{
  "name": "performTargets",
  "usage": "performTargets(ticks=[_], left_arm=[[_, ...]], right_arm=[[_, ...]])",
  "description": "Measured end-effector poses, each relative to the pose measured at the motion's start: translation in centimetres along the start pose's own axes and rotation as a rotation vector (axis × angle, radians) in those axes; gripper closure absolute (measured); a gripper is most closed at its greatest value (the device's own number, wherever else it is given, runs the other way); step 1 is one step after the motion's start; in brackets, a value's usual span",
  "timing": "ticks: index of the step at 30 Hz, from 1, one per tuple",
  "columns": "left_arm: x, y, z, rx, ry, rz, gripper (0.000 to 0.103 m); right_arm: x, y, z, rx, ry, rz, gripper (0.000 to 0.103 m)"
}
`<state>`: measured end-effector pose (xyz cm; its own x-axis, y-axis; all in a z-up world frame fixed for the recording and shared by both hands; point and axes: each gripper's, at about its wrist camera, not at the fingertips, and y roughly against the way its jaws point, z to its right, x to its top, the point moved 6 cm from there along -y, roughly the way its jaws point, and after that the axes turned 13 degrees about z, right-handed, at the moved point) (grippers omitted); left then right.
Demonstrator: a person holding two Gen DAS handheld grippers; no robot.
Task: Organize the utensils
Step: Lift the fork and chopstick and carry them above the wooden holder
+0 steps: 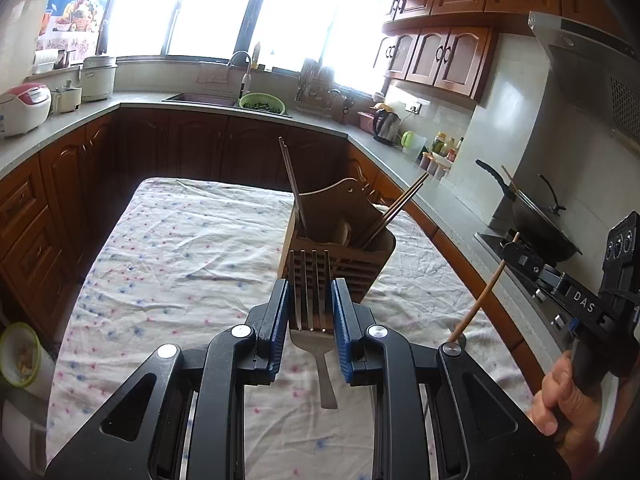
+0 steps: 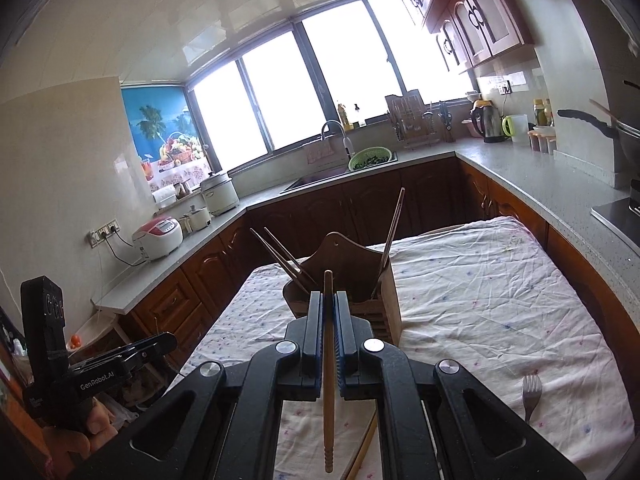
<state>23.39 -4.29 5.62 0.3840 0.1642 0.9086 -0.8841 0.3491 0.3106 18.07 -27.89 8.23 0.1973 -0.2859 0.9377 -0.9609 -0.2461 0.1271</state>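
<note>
A wooden utensil holder stands on the cloth-covered table with several dark chopsticks leaning in it. My left gripper is shut on a metal fork, tines forward, just short of the holder. My right gripper is shut on a light wooden chopstick, held just before the holder. The chopstick also shows in the left wrist view. Another fork lies on the cloth at the right, and a second chopstick lies under my right gripper.
Grey counters with brown cabinets wrap around the table. A sink with a green colander is at the back. A wok sits on the stove at right. Rice cookers stand on the left counter. A bowl sits at the left edge.
</note>
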Motion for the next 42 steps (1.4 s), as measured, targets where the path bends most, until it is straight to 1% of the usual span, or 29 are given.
performTargets(ticks=[12,22,26,34,42], left_arm=[[2.1,-0.7,-0.9,0.018,0.031,0.043,0.083],[4.6,-2.5,-1.0,0.018,0.031,0.081,0.083],[5.7,-3.2,-1.0,0.013,0.039,0.101,0.083],[8.6,-4.7,-1.0,0.007,0.052,0.167,0.083],[10.4,-6.9,-1.3,0.03,0.06,0.204,0.083]], right_arm=[[1.1,-0.8,0.2,-0.006,-0.002,0.021,0.098],[3.3,-2.4,0.8,-0.017,-0.001,0.054,0.098],[4.4,-2.9,0.9,-0.019,0.008,0.076,0.098],[6.7,-4.0,1.7,-0.034,0.004,0.119,0.098],[9.0,-5.3,2.1,-0.047,0.01,0.181,0.098]])
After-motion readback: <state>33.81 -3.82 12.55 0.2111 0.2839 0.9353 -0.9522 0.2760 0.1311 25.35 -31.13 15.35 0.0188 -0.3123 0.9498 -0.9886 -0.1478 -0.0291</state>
